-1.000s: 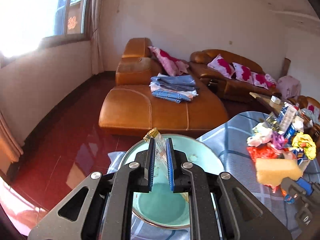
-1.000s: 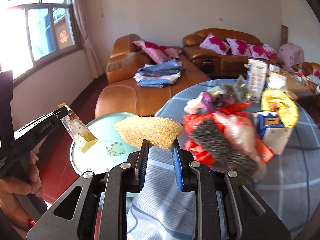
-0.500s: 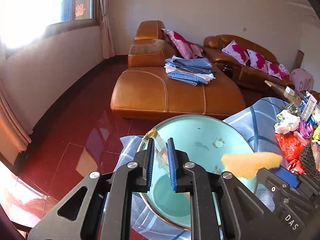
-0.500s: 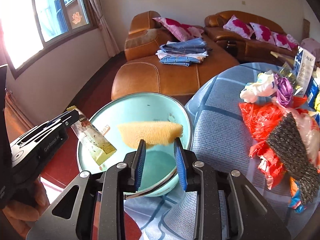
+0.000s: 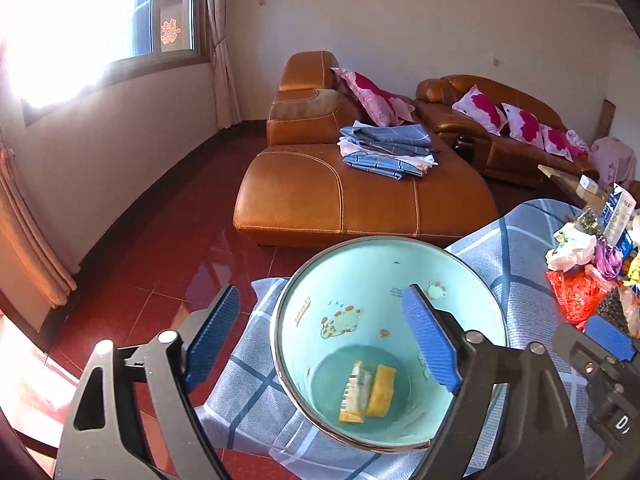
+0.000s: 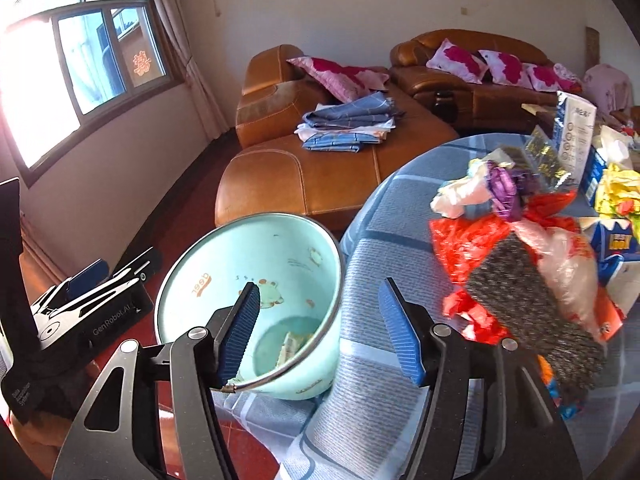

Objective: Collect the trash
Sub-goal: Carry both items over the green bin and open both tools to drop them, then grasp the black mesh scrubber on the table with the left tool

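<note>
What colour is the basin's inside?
Pale turquoise with small cartoon animal prints on the basin; clearest in the left wrist view.

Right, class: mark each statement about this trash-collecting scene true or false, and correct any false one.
1. The wrapper and yellow sponge lie in the bottom of the basin. True.
2. The left gripper is clamped on the wrapper. False: its jaws are opening, with nothing between them.
3. Trash remains piled on the tablecloth. True.
4. The right gripper holds the dark scouring pad. False: its jaws are opening and empty; the pad lies in the pile.
</note>
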Tool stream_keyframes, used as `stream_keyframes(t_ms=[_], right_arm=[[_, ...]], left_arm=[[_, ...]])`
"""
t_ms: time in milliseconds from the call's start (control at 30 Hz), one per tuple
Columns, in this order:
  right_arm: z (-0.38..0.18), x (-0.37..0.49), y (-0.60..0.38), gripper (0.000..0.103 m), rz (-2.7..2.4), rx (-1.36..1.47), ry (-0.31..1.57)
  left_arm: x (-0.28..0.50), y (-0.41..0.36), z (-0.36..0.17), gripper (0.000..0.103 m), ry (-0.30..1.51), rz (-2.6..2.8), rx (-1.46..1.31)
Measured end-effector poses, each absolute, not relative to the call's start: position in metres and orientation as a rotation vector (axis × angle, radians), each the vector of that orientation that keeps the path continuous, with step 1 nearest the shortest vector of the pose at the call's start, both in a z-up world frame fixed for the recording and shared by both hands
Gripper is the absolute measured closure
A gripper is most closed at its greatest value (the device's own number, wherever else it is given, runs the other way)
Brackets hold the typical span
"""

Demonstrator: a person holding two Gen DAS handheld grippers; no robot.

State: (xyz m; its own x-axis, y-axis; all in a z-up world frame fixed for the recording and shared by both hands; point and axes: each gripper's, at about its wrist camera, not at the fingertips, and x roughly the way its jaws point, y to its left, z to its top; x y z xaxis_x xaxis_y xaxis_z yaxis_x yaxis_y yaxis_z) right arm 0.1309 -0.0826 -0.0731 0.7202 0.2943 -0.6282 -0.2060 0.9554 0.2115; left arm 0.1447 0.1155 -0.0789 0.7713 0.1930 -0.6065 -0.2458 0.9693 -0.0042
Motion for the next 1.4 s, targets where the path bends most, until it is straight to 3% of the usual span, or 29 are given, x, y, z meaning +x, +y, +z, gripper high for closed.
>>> stream_keyframes(t_ms=[700,1100,1400], right_arm=[[-0.077,0.055,-0.242,0.041,-0.123,0.208,0.629],[-0.076,0.035,-0.276,0.041,-0.189,0.252,0.585],[-0.083,0.025,-0.309,0.041,-0.233,0.317,0.589]], left_arm=[[0.108,-0.003,-0.090,0.014,0.697,-0.049,-0.026],[0.106,-0.058,-0.084,0.016,0.703,-0.143,-0.055],[0.118,-0.113,-0.081,0.030,0.708,-0.214,-0.065]])
